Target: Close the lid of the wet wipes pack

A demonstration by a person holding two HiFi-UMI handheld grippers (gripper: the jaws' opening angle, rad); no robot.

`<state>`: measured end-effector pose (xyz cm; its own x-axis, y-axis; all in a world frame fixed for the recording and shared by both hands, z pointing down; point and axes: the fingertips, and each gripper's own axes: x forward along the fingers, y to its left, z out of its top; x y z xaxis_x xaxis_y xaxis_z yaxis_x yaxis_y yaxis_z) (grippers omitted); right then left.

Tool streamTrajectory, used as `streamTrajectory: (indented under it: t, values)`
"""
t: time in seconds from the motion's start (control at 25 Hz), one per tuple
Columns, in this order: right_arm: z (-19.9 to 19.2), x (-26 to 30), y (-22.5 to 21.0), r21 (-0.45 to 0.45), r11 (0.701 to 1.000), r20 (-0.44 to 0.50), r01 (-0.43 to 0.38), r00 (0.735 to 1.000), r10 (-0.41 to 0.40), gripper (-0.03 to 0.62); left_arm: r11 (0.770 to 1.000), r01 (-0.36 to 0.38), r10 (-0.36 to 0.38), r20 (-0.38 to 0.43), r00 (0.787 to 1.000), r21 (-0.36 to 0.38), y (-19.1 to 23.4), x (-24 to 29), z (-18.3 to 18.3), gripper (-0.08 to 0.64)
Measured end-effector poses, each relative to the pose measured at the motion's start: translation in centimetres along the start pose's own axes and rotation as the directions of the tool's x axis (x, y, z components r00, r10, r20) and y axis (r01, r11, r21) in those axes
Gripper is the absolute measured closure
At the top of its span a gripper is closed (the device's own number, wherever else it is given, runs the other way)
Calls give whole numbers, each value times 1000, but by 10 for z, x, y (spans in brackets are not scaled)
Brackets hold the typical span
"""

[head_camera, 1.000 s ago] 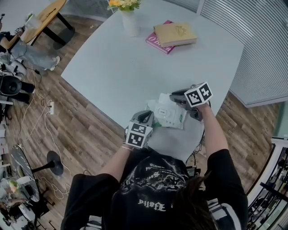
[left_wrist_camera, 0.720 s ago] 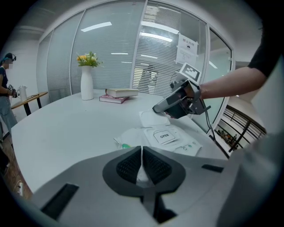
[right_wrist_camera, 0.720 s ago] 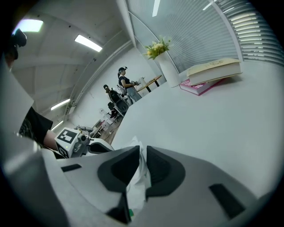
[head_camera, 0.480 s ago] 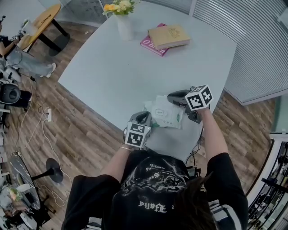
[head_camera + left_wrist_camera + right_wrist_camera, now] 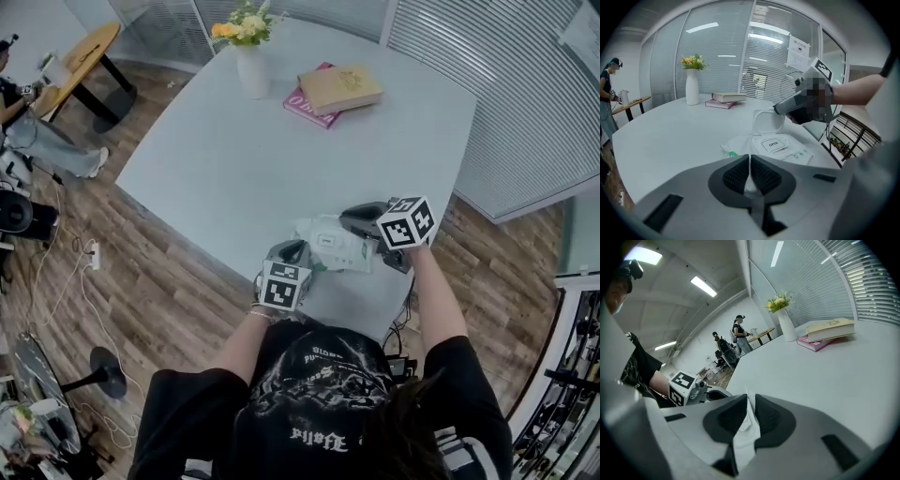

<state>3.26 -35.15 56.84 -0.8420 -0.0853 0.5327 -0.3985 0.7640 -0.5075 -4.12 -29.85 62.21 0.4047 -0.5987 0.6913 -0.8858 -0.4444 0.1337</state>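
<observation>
The tabletop [image 5: 281, 141] fills the middle of the head view, and the wet wipes pack [image 5: 328, 251] lies at its near edge, low in the frame between the two grippers. Both holds appear set, but the closing itself is not done. The left gripper [image 5: 750, 161] is clamped on the near end of the pack, with a sliver of white film between its pads, and I judge it is there to keep the pack from sliding. The right gripper [image 5: 749, 403] pinches the lid [image 5: 768, 121] by its upper right corner – a thin white edge stands between its pads. Its jaws have just been opening slightly, though the pads look to be on the plastic. What is left is the whole swing: the lid has to fold down onto the pack and be pressed until it seats (whether it snaps, the frames cannot say).

The pack is a flat, soft white pouch, wrinkled at the near end, with a green mark on its near-left corner. In the left gripper view the lid stands nearly upright at centre frame – a rounded, translucent white flap hinged on the far side of the opening. Below it sits a small white label [image 5: 773, 144] printed OPEN, lying flat over the opening.
</observation>
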Motion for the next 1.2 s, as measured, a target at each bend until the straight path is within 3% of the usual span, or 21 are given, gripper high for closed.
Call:
streamTrajectory:
  t: [0.48, 0.72, 1.2]
  values:
    - [-14, 0, 26, -39, 997, 44, 70, 997, -68, 523, 1000, 8, -8, -23, 1000, -20, -2, -1, -3, 546]
    - [-23, 0, 29, 2, 996, 102, 92, 991, -92, 512, 1000, 7, -8, -18, 1000, -30, -1, -1, -1, 546]
    - [-38, 7, 41, -33, 989, 106, 147, 984, -143, 491, 998, 15, -17, -18, 1000, -62, -1, -1, -1, 546]
